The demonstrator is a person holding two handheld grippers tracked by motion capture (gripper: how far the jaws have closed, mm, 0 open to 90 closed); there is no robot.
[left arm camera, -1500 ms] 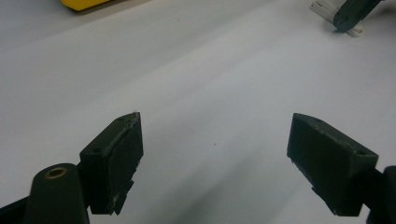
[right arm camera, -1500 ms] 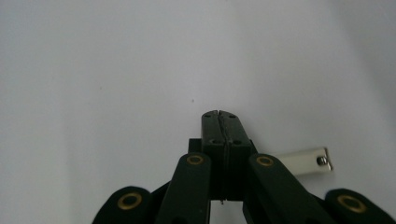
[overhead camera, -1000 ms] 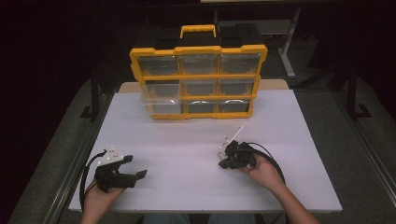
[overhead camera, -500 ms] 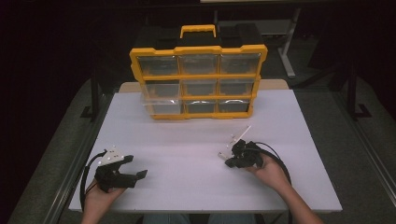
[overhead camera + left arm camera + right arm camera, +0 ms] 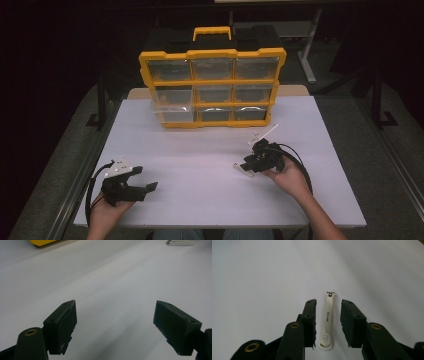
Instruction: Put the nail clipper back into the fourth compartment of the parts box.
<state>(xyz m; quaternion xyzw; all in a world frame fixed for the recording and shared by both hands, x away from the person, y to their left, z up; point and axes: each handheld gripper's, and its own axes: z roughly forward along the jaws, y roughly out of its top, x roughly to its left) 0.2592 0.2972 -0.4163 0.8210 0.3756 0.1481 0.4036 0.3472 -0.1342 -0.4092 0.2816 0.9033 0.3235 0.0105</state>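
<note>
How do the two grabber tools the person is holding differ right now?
The left gripper has its jaws spread wide with bare table between them; the right gripper has its jaws close together on either side of a white nail clipper, not yet touching it. The left one sits near the table's front edge; the right is farther in. Both have black jaws and trailing cables.

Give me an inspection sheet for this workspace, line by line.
Surface: white table, bare in the middle.
Job's things: white nail clipper flat on the table between the right gripper's jaws, untouched.
Clutter: yellow organizer with clear drawers stands at the far edge.
Grippers: left gripper open, empty; right gripper open, straddling the clipper.
Cables: black cables trail from each gripper.
Surroundings: dark floor, table legs behind.
</note>
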